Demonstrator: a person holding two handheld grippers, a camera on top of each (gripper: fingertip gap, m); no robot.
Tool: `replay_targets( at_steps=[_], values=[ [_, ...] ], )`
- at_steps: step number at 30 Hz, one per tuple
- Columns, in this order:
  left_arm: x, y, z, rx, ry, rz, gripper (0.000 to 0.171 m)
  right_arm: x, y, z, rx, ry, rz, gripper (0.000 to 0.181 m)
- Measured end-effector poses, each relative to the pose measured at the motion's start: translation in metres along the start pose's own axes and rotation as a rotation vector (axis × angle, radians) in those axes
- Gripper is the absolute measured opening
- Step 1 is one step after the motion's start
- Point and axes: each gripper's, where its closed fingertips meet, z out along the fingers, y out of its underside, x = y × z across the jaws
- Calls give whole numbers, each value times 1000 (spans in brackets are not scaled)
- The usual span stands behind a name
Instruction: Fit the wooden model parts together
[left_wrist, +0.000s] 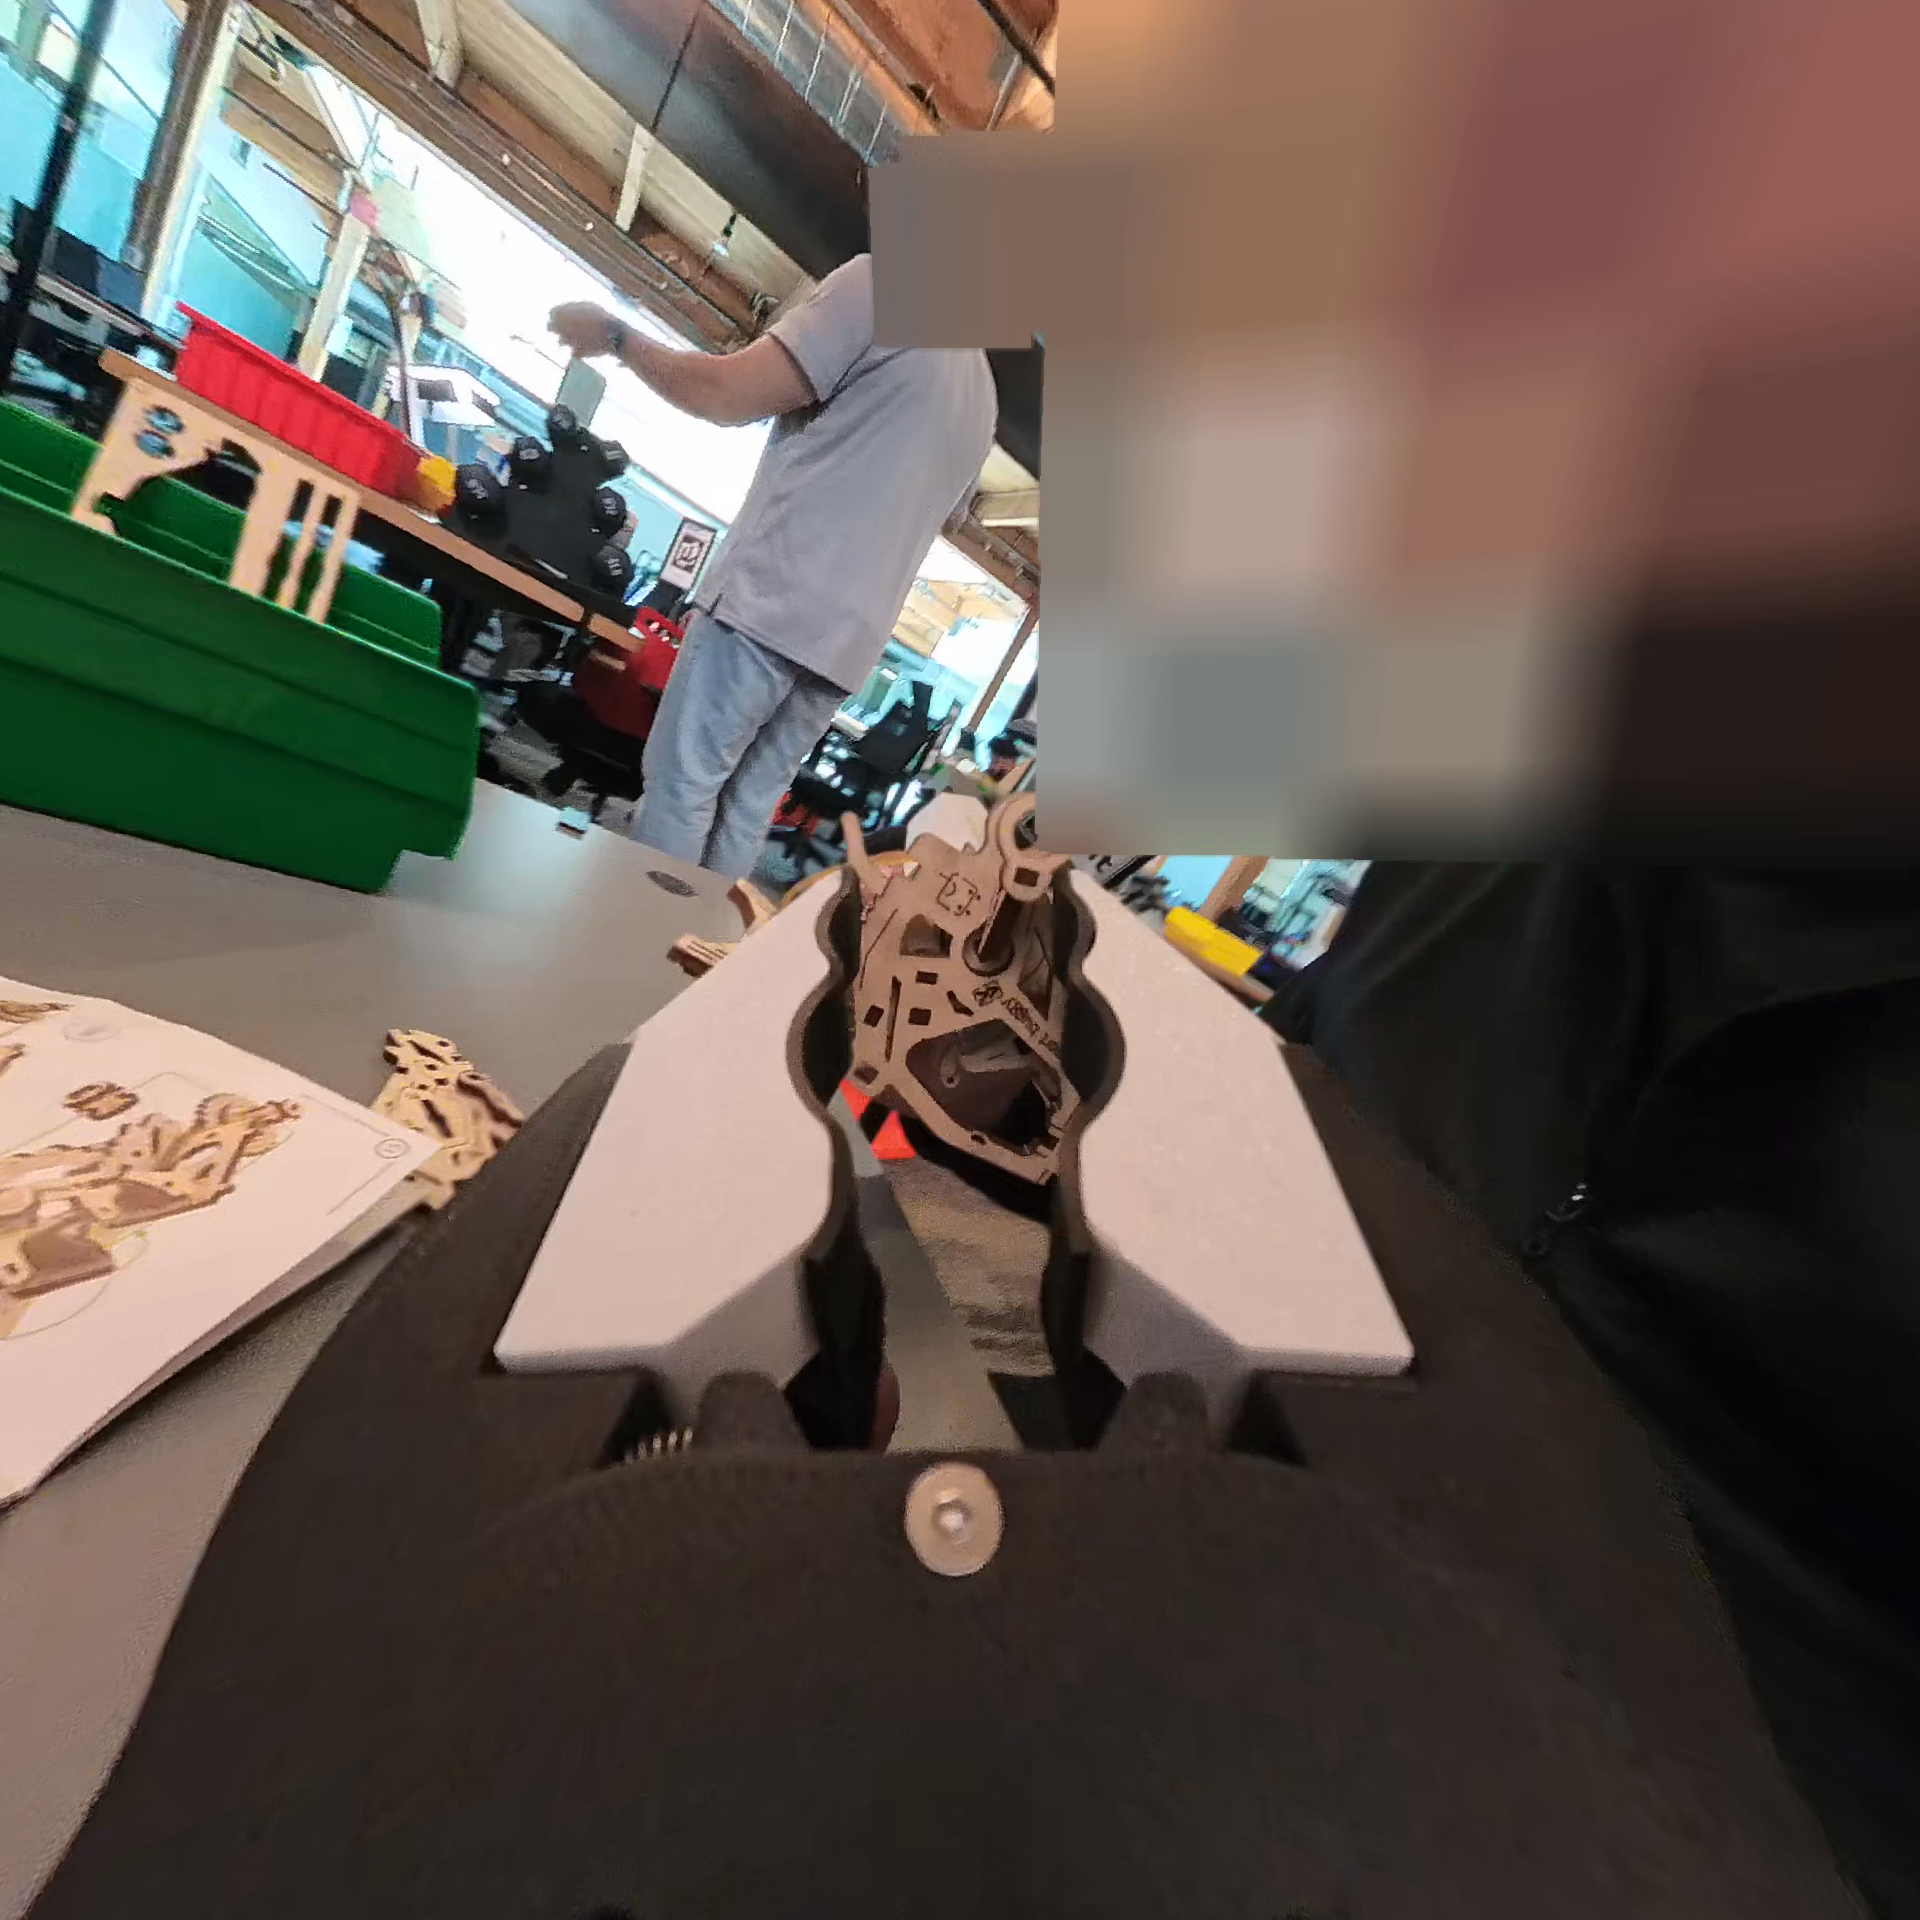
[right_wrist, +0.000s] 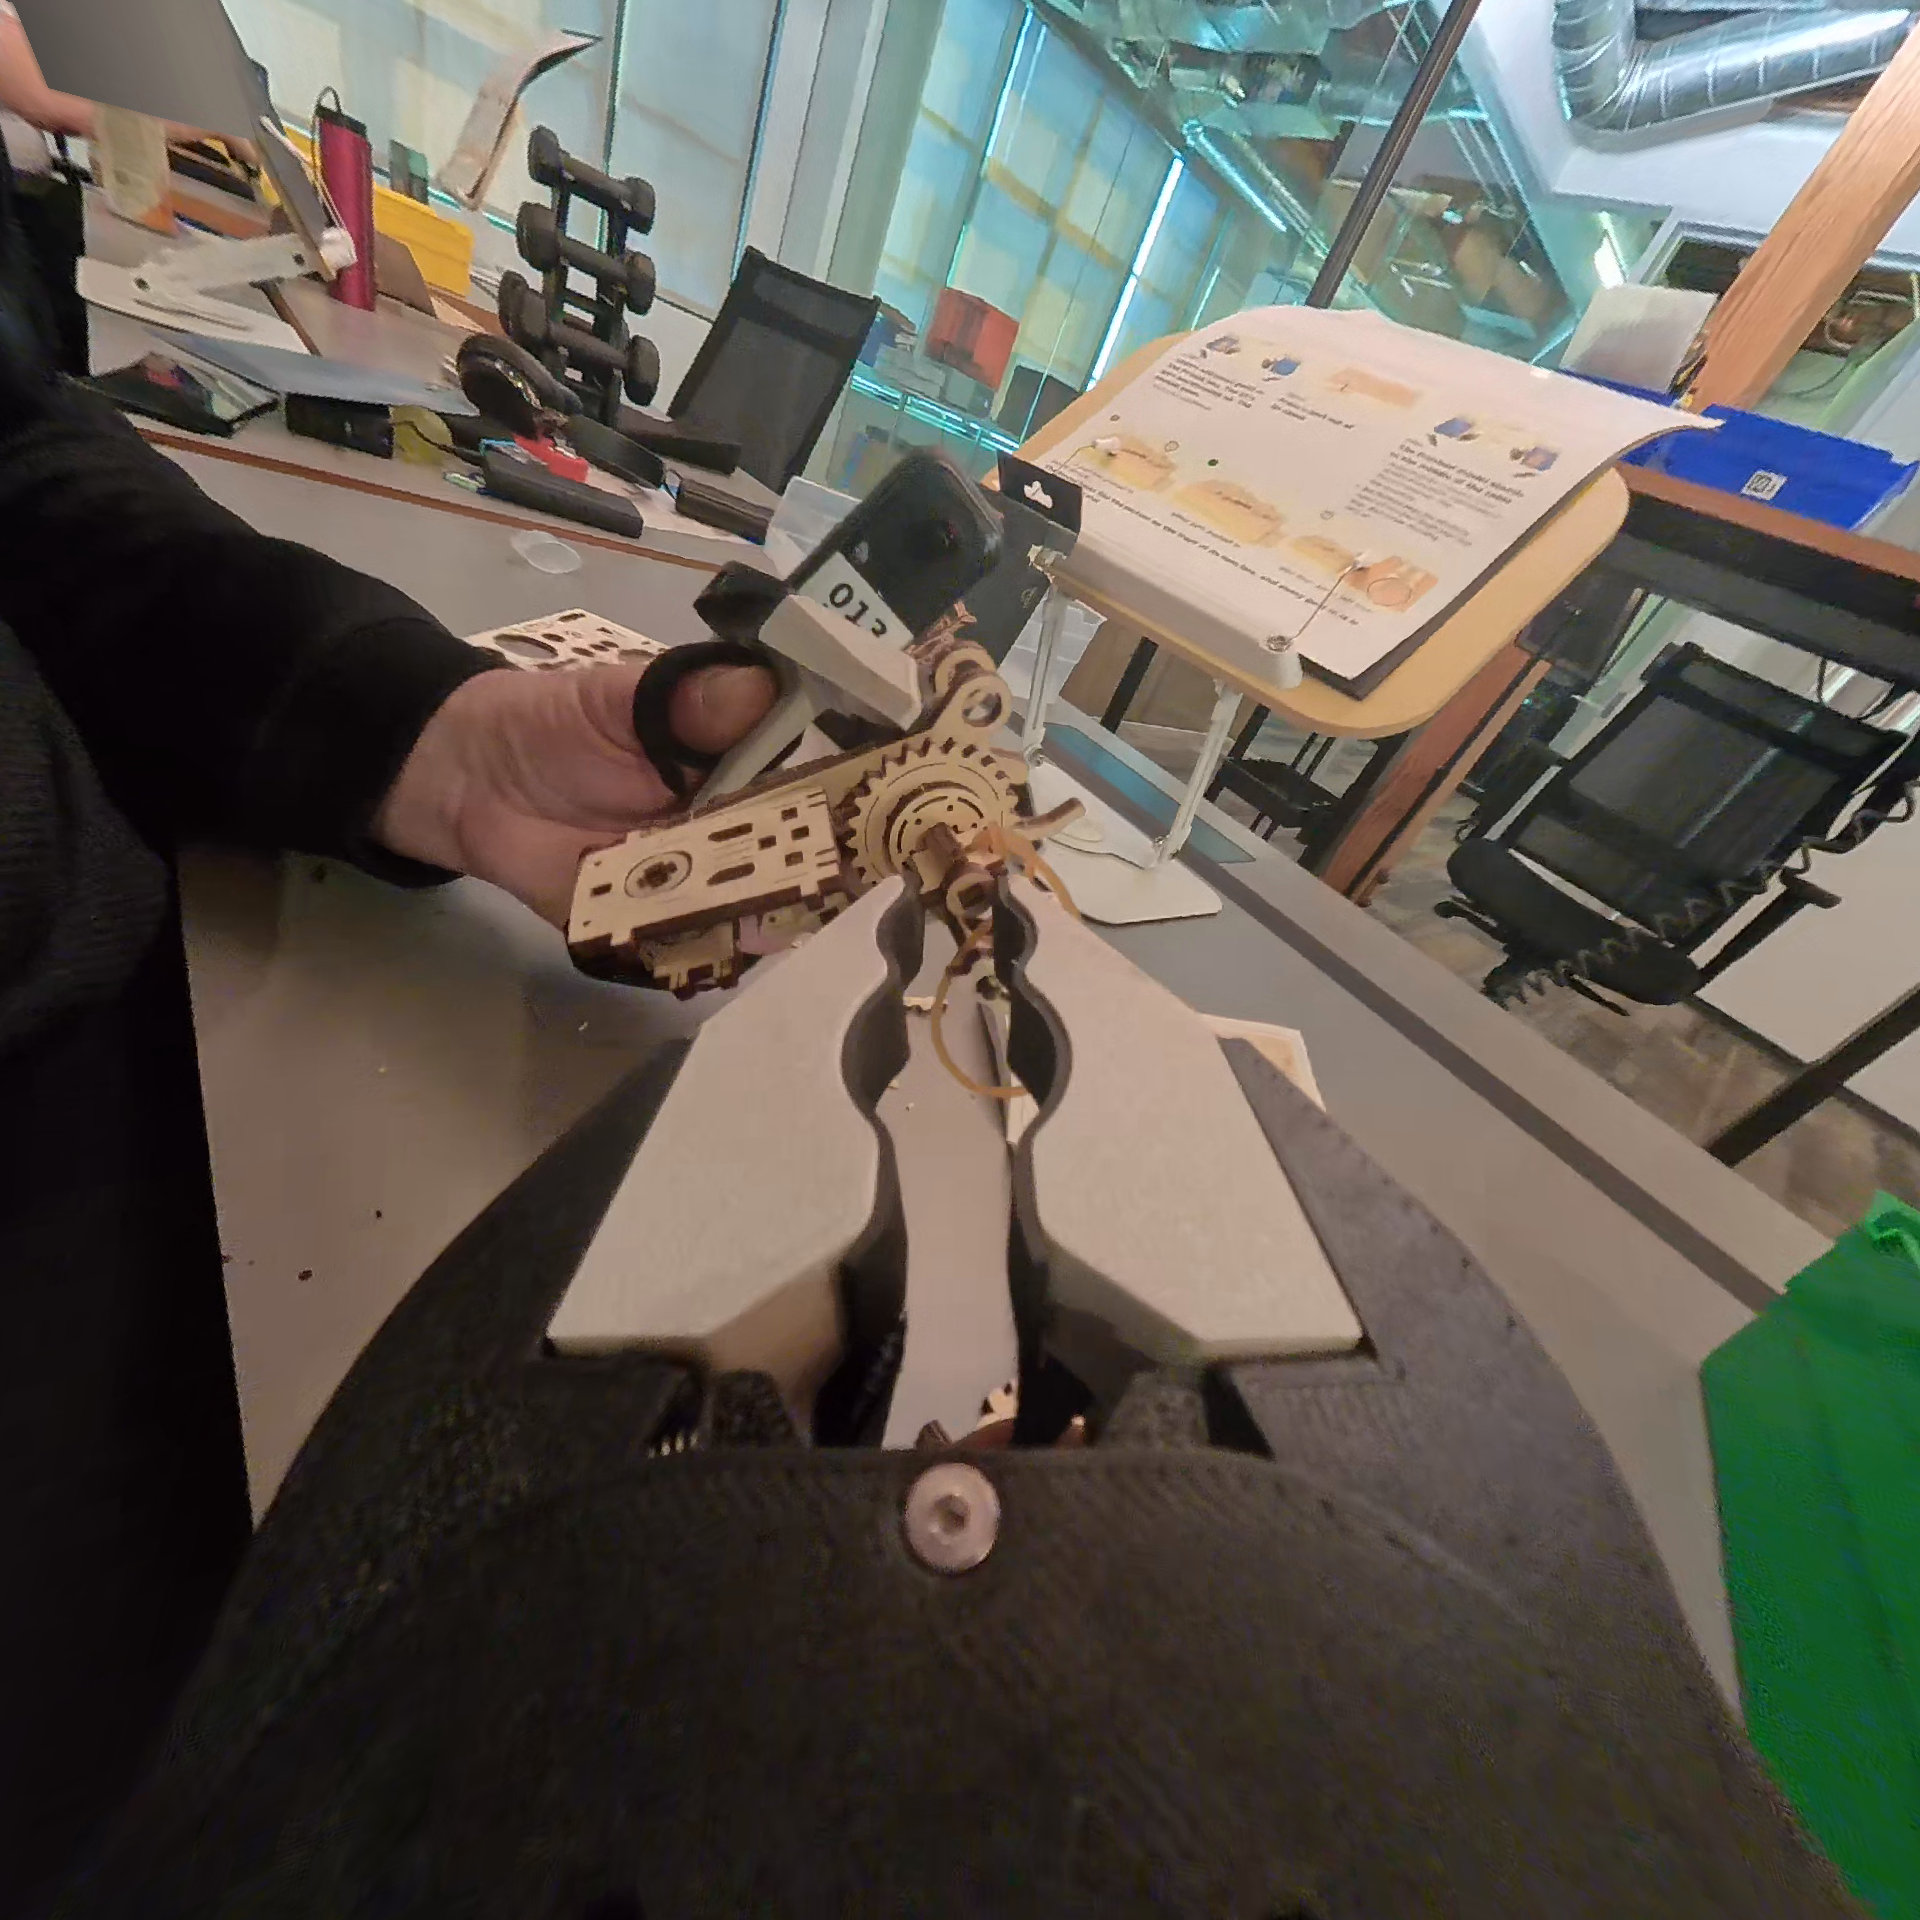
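Plywood gear model (left_wrist: 961, 1023) clenched in left jaws; right jaws pinch its rubber band (right_wrist: 971, 1023).

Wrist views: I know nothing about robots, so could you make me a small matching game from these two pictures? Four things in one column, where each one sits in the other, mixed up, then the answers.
Things:
1. wooden model
2. rubber band
3. open booklet
4. green bin

Places:
A. propped on a tilted stand
B. clamped in the left gripper, off the table
C. resting on the table, far left of the left wrist view
D. dangling between the fingers of the right gripper

Pairs: 1-B, 2-D, 3-A, 4-C
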Motion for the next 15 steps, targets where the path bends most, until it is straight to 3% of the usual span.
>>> replay_targets(
  at_steps=[7, 15],
  values=[
    [2, -6, 1, 75, 101, -146, 34, 1, -9, 0, -35, 24, -123, 9],
    [-2, -5, 4, 57, 100, -137, 33, 4, -6, 0, -65, -5, -106, 9]
  ],
)
